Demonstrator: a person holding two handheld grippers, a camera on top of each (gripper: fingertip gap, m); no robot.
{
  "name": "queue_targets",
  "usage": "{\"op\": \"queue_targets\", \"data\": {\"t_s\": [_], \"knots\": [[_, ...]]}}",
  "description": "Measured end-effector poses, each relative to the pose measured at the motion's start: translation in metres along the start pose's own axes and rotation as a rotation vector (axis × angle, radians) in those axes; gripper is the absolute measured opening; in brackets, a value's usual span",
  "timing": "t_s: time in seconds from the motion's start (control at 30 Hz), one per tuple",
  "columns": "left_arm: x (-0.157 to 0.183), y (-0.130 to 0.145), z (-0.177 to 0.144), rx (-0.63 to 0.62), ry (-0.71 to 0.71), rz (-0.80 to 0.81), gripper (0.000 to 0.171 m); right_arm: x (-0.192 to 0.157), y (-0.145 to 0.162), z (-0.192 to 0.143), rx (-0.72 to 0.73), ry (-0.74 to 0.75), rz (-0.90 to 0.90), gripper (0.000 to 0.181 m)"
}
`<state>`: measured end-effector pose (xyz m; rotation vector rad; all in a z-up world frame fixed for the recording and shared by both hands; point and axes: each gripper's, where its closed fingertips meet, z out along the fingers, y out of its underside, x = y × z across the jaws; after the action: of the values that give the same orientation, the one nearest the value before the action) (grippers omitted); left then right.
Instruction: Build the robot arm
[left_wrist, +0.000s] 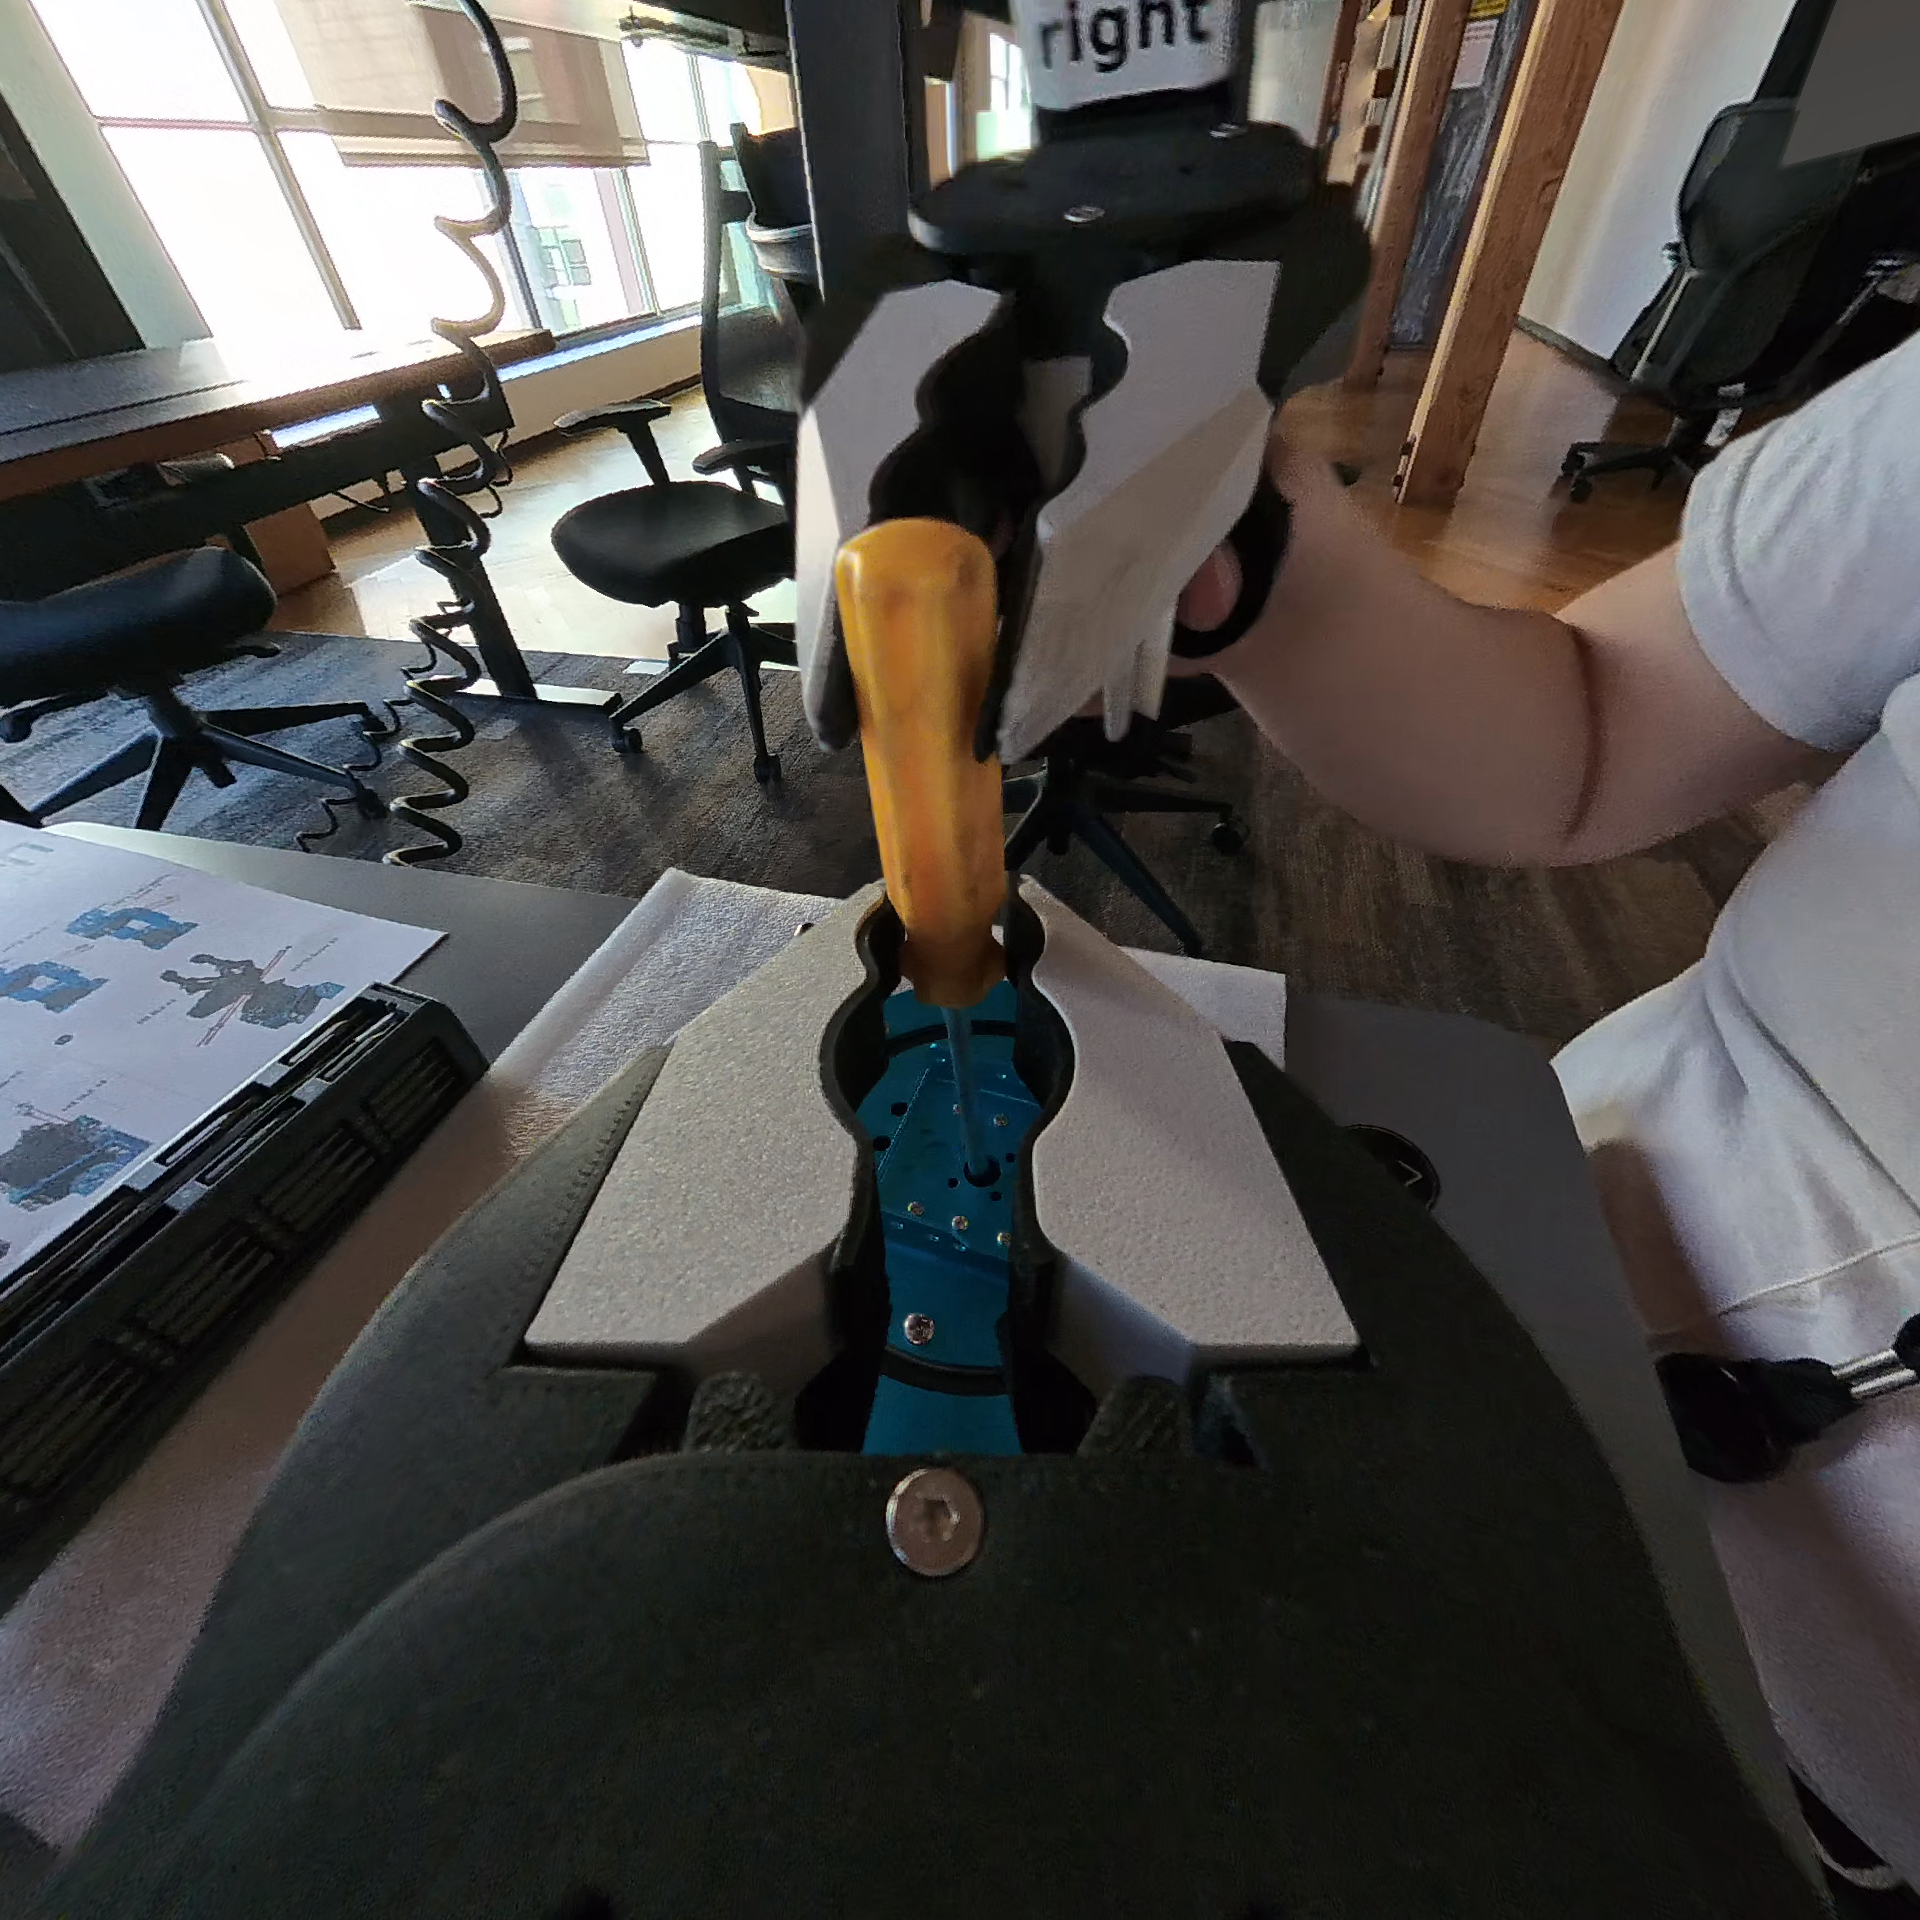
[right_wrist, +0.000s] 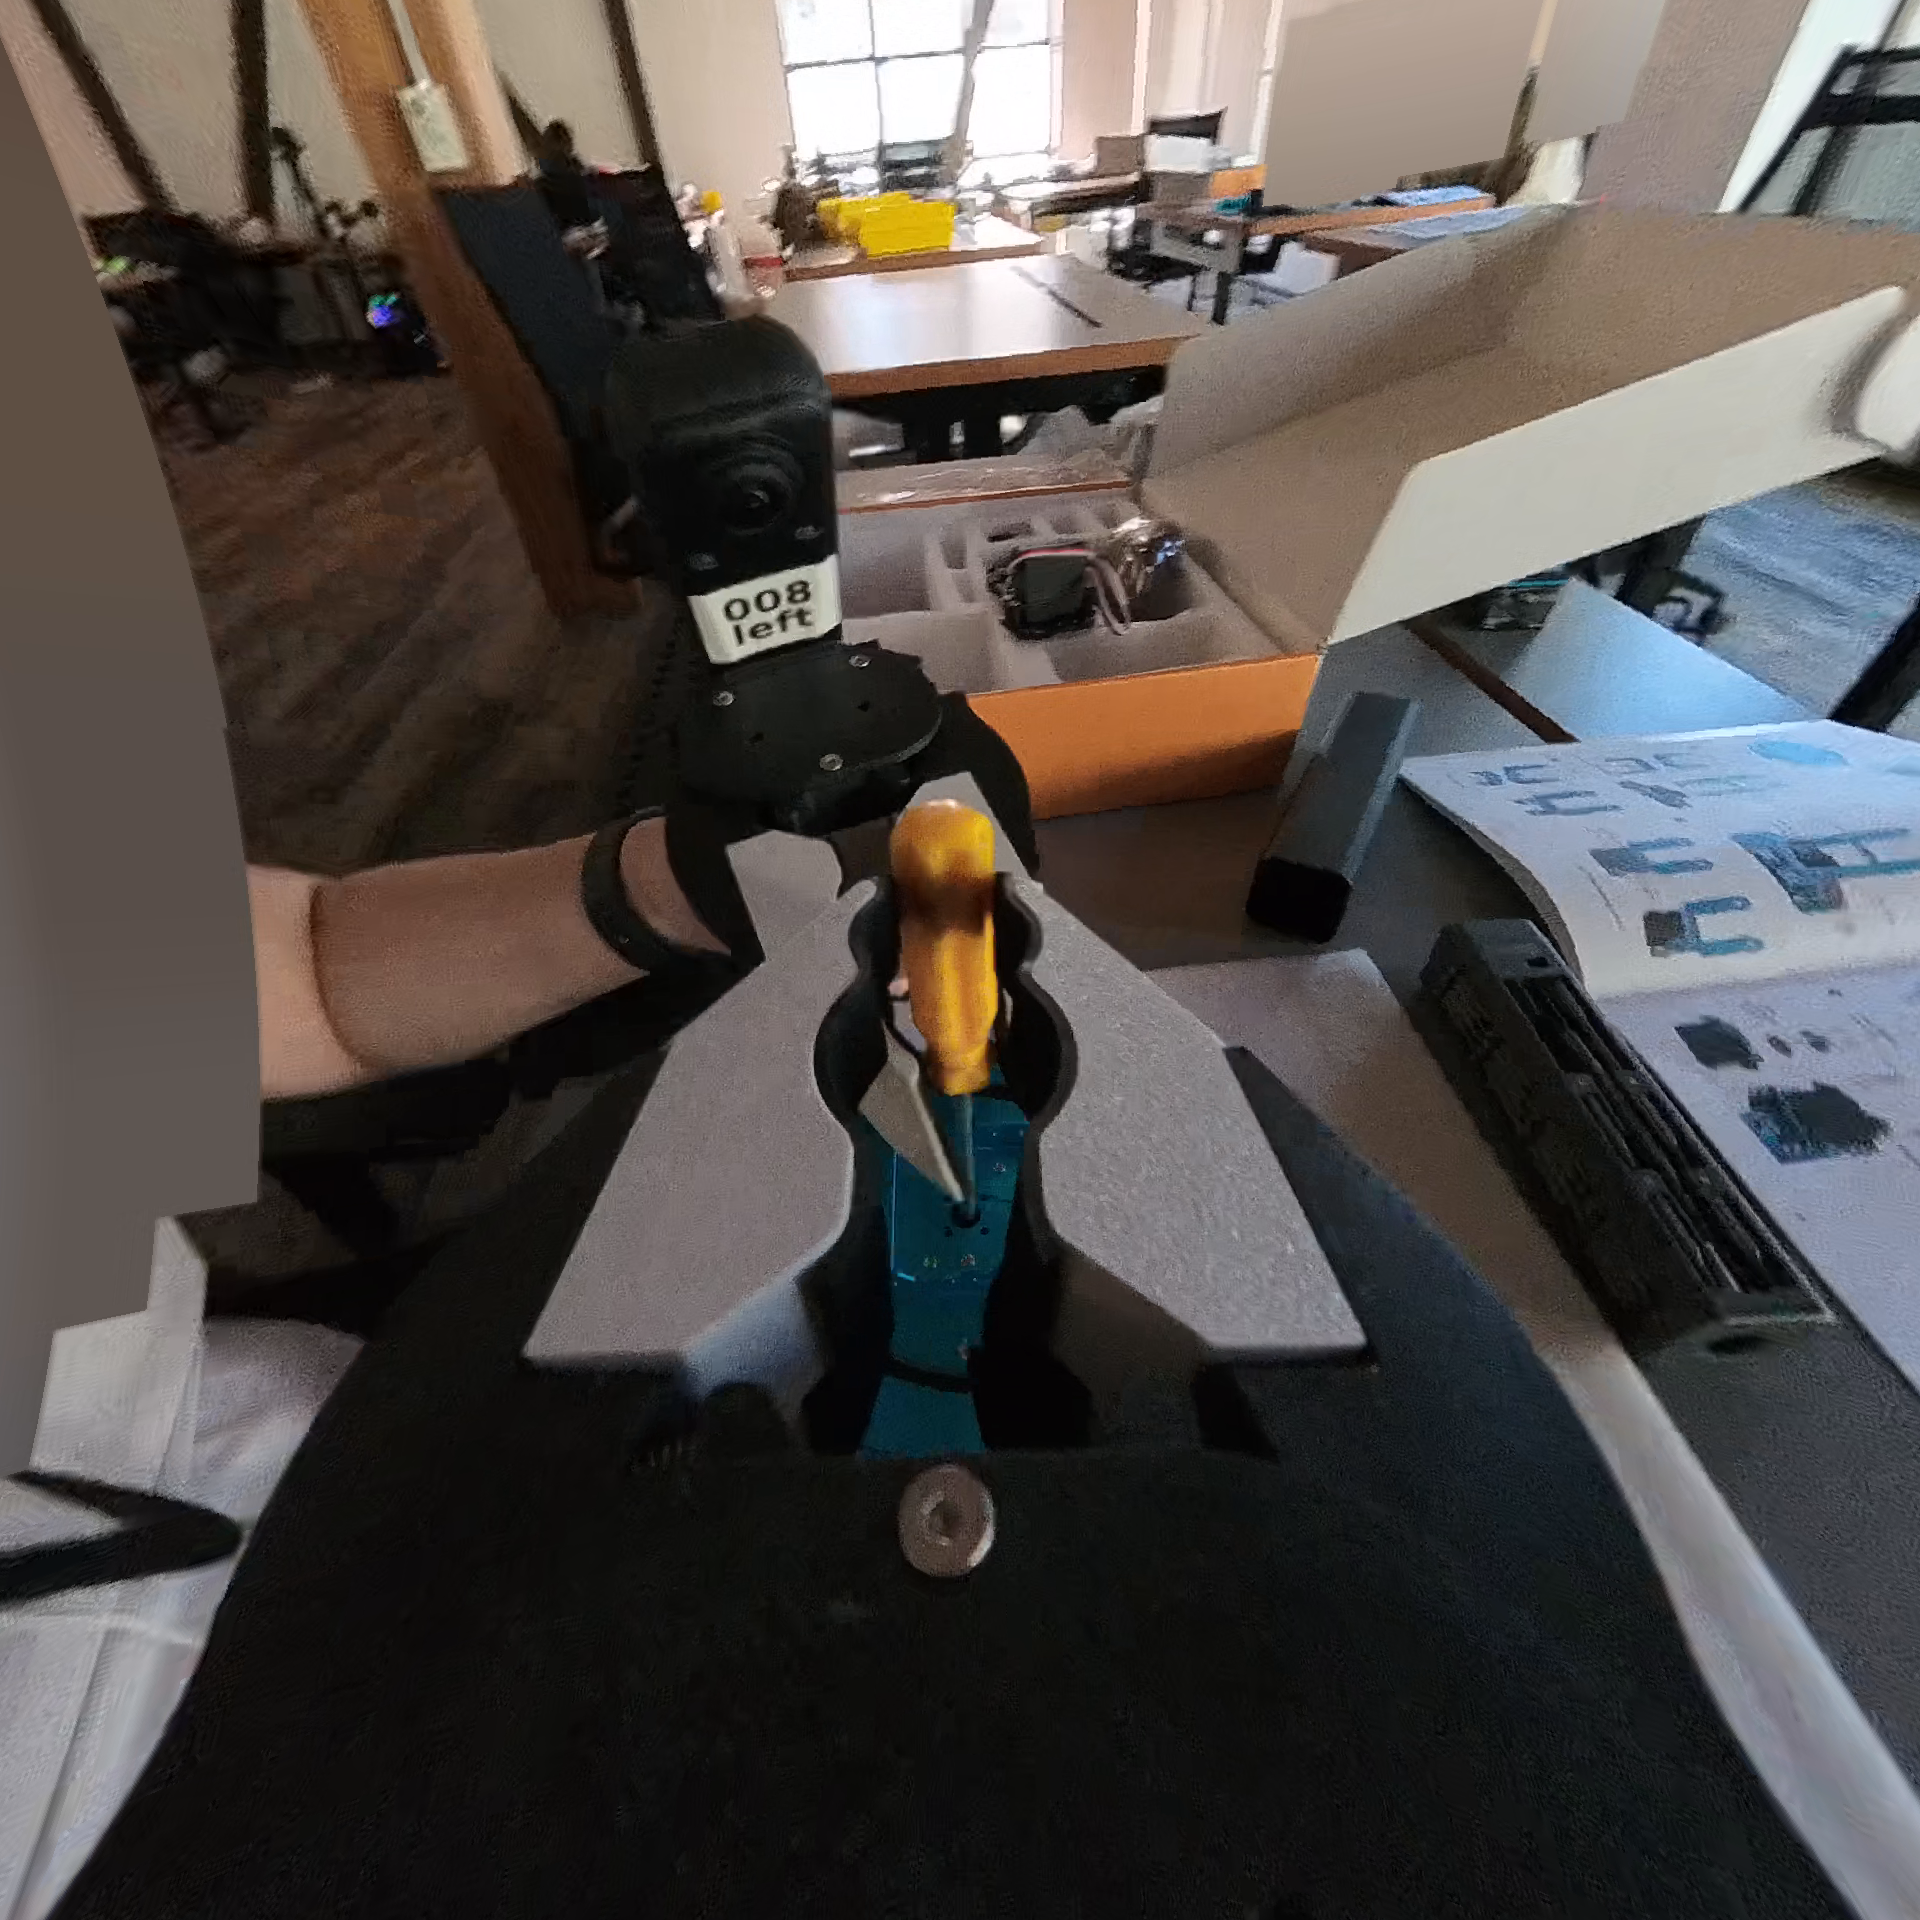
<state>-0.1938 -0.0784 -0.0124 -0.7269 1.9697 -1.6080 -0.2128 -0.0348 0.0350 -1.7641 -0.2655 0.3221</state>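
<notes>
A screwdriver with an orange handle (left_wrist: 925, 727) stands nearly upright, its thin shaft in a hole in a blue metal part (left_wrist: 940, 1226). My right gripper (right_wrist: 948, 914) is shut on the handle (right_wrist: 945, 987); in the left wrist view it (left_wrist: 920, 727) comes down from above. My left gripper (left_wrist: 956, 920) is closed around the blue part, its tips flanking the foot of the handle. In the right wrist view one grey left finger (right_wrist: 914, 1122) reaches down to the blue part (right_wrist: 935, 1268); the other is hidden behind the handle.
A black bit case (left_wrist: 208, 1174) (right_wrist: 1600, 1153) and a printed sheet (left_wrist: 156, 966) (right_wrist: 1714, 883) lie beside the work spot. An open orange box with foam (right_wrist: 1132, 717) and a black bar (right_wrist: 1330, 821) sit farther back. A person's arm (left_wrist: 1455, 707) is at right. Office chairs stand beyond the table.
</notes>
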Motion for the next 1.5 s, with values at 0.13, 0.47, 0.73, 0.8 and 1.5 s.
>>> {"op": "queue_targets", "data": {"t_s": [0.13, 0.47, 0.73, 0.8, 1.5], "knots": [[0.002, -0.001, 0.002, 0.000, 0.010, 0.008, 0.015, -0.003, 0.001, -0.005, 0.113, 0.280, 0.023, 0.018], [0.005, 0.000, 0.001, -0.003, 0.028, 0.000, 0.015, -0.012, -0.002, 0.001, -0.009, -0.226, -0.133, 0.017], [0.005, 0.000, 0.007, -0.005, 0.006, 0.014, 0.012, -0.004, -0.001, -0.002, 0.097, 0.273, -0.064, 0.018], [0.005, 0.000, 0.007, -0.001, 0.015, 0.001, 0.011, -0.004, -0.002, 0.000, 0.045, 0.226, -0.152, 0.018], [0.005, 0.001, 0.010, -0.004, 0.017, -0.018, 0.010, -0.012, 0.004, 0.001, -0.111, -0.060, -0.118, 0.017]]}}
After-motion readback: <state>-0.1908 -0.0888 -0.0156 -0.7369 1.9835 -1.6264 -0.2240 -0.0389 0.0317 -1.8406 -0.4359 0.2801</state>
